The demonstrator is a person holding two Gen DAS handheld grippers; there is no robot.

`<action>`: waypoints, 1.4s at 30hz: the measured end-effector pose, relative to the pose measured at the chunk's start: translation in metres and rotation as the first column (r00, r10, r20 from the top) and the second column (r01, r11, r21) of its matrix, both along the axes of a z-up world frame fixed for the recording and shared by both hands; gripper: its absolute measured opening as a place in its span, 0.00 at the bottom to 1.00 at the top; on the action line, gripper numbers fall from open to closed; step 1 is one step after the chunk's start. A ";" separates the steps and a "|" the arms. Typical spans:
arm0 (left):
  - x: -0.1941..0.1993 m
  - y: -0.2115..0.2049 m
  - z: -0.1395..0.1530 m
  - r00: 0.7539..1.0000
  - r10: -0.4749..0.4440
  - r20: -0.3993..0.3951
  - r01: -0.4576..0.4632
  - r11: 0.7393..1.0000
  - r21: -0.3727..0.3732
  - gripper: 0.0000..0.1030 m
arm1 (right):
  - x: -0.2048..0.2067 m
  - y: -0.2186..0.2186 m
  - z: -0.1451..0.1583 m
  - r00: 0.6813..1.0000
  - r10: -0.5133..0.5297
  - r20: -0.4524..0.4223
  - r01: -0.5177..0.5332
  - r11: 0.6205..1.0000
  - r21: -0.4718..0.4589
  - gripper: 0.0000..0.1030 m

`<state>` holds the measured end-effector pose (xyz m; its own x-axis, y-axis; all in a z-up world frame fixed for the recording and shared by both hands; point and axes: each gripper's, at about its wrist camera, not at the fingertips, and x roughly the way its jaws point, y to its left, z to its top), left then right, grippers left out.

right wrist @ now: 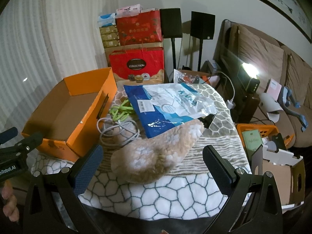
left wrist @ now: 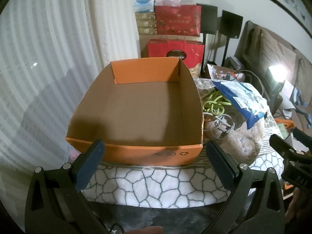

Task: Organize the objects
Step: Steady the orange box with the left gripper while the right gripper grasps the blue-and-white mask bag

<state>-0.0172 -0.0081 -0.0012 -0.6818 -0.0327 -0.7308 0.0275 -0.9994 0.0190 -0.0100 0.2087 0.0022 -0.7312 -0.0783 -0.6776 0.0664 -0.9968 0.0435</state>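
Observation:
An empty orange cardboard box (left wrist: 136, 105) (right wrist: 64, 117) sits on a white blanket with a grey stone pattern (left wrist: 156, 183) (right wrist: 175, 195). My left gripper (left wrist: 155, 152) is open just in front of the box's near wall. To the right of the box lie a coiled green cable (right wrist: 121, 110) (left wrist: 213, 104), a coiled white cable (right wrist: 117, 130) (left wrist: 222, 125), a blue and white mask bag (right wrist: 167, 105) (left wrist: 241, 99) and a fluffy tan slipper (right wrist: 156, 154) (left wrist: 243, 146). My right gripper (right wrist: 153, 154) is open around the slipper's near end, above it.
Red gift boxes (right wrist: 136, 66) (left wrist: 175, 52) are stacked behind the table by a white curtain (left wrist: 48, 58). Two black speakers on stands (right wrist: 202, 26) and a brown sofa (right wrist: 263, 58) stand to the right. An open carton (right wrist: 280, 175) and an orange crate (right wrist: 257, 130) sit lower right.

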 end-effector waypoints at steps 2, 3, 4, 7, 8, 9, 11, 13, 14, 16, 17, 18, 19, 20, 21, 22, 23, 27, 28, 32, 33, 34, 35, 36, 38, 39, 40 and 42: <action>-0.006 -0.007 -0.001 1.000 0.004 0.006 -0.004 1.000 0.008 1.00 | -0.005 0.000 0.000 1.000 -0.002 0.006 0.002 1.000 0.005 1.00; -0.009 -0.011 0.000 1.000 0.013 0.008 -0.013 1.000 0.009 1.00 | -0.007 0.000 0.000 1.000 -0.004 0.008 0.004 1.000 0.007 1.00; -0.012 -0.017 0.000 1.000 0.025 0.006 -0.025 1.000 0.011 1.00 | -0.011 0.003 -0.001 1.000 -0.006 0.011 0.006 1.000 0.008 1.00; -0.022 -0.038 0.002 0.998 0.066 -0.009 -0.066 0.998 0.007 1.00 | -0.019 0.006 -0.002 1.000 -0.014 0.020 0.013 1.000 0.008 1.00; -0.026 -0.046 0.003 0.996 0.084 -0.015 -0.084 0.996 0.001 1.00 | -0.022 0.008 -0.003 1.000 -0.014 0.022 0.014 1.000 0.006 1.00; -0.030 -0.053 0.003 0.995 0.099 -0.019 -0.099 0.995 -0.003 1.00 | -0.025 0.009 -0.003 1.000 -0.015 0.026 0.015 1.000 0.004 1.00; -0.038 -0.072 0.001 0.992 0.128 -0.020 -0.128 0.992 0.003 1.00 | -0.030 0.013 -0.005 0.999 -0.016 0.034 0.016 1.000 0.002 1.00; -0.045 -0.088 0.000 0.989 0.149 -0.019 -0.149 0.989 0.010 1.00 | -0.037 0.018 -0.007 0.999 -0.018 0.049 0.018 1.000 -0.002 1.00; -0.047 -0.092 0.000 0.988 0.155 -0.018 -0.155 0.988 0.010 1.00 | -0.040 0.021 -0.008 0.998 -0.019 0.056 0.020 1.000 -0.008 1.00; -0.054 -0.105 -0.001 0.986 0.163 -0.012 -0.163 0.987 0.013 1.00 | -0.047 0.029 -0.010 0.997 -0.026 0.068 0.028 0.999 -0.020 1.00; -0.059 -0.112 -0.002 0.986 0.169 -0.006 -0.169 0.986 0.010 1.00 | -0.050 0.032 -0.011 0.997 -0.031 0.073 0.033 0.999 -0.026 1.00; -0.063 -0.118 -0.004 0.985 0.173 -0.001 -0.173 0.985 0.009 1.00 | -0.053 0.036 -0.012 0.996 -0.035 0.078 0.038 0.999 -0.031 1.00; -0.068 -0.124 -0.005 0.984 0.177 0.008 -0.177 0.984 0.007 1.00 | -0.056 0.039 -0.012 0.996 -0.038 0.082 0.041 0.998 -0.037 1.00; -0.073 -0.131 -0.008 0.983 0.182 0.021 -0.182 0.983 0.006 1.00 | -0.059 0.043 -0.013 0.995 -0.042 0.088 0.046 0.998 -0.041 1.00; -0.078 -0.136 -0.010 0.982 0.185 0.031 -0.186 0.983 0.008 1.00 | -0.063 0.046 -0.014 0.995 -0.046 0.094 0.050 0.998 -0.044 1.00; -0.082 -0.141 -0.011 0.982 0.187 0.040 -0.187 0.982 0.010 0.99 | -0.066 0.049 -0.014 0.994 -0.050 0.096 0.054 0.997 -0.047 1.00; -0.088 -0.146 -0.013 0.981 0.186 0.049 -0.187 0.982 0.009 0.99 | -0.069 0.052 -0.014 0.993 -0.055 0.100 0.060 0.997 -0.048 1.00; -0.103 -0.159 -0.020 0.978 0.193 0.080 -0.194 0.981 0.003 0.95 | -0.080 0.064 -0.015 0.990 -0.071 0.118 0.079 0.995 -0.064 1.00; -0.107 -0.162 -0.021 0.977 0.193 0.086 -0.194 0.981 0.006 0.94 | -0.084 0.067 -0.016 0.990 -0.073 0.121 0.082 0.994 -0.067 1.00; -0.120 -0.172 -0.029 0.977 0.178 0.114 -0.182 0.983 0.027 0.91 | -0.094 0.075 -0.016 0.989 -0.079 0.127 0.089 0.994 -0.071 1.00; -0.123 -0.173 -0.031 0.977 0.172 0.126 -0.178 0.984 0.032 0.89 | -0.096 0.076 -0.016 0.988 -0.080 0.129 0.089 0.993 -0.073 1.00; -0.126 -0.175 -0.034 0.976 0.168 0.139 -0.174 0.984 0.036 0.87 | -0.099 0.078 -0.016 0.988 -0.080 0.132 0.091 0.993 -0.074 1.00; -0.129 -0.176 -0.037 0.974 0.166 0.153 -0.173 0.984 0.038 0.85 | -0.102 0.080 -0.017 0.987 -0.082 0.135 0.093 0.993 -0.076 1.00; -0.132 -0.176 -0.040 0.973 0.162 0.165 -0.171 0.985 0.040 0.80 | -0.105 0.082 -0.018 0.986 -0.084 0.141 0.097 0.992 -0.083 1.00; -0.136 -0.178 -0.047 0.970 0.148 0.192 -0.161 0.986 0.050 0.72 | -0.111 0.088 -0.021 0.984 -0.086 0.154 0.103 0.989 -0.105 0.99; -0.137 -0.179 -0.050 0.969 0.144 0.202 -0.158 0.986 0.055 0.66 | -0.114 0.091 -0.022 0.983 -0.088 0.161 0.108 0.987 -0.117 0.99; -0.139 -0.179 -0.054 0.967 0.138 0.213 -0.154 0.986 0.060 0.60 | -0.117 0.094 -0.024 0.982 -0.091 0.167 0.113 0.985 -0.131 0.99; -0.140 -0.180 -0.060 0.964 0.126 0.235 -0.146 0.987 0.072 0.51 | -0.124 0.100 -0.028 0.979 -0.089 0.185 0.120 0.980 -0.161 0.99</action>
<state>-0.1576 -0.1885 -0.0617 -0.4899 -0.0426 -0.8707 0.1685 -0.9846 -0.0466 -0.1340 0.3089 -0.0263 -0.6118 -0.1332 -0.7797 -0.0616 -0.9747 0.2149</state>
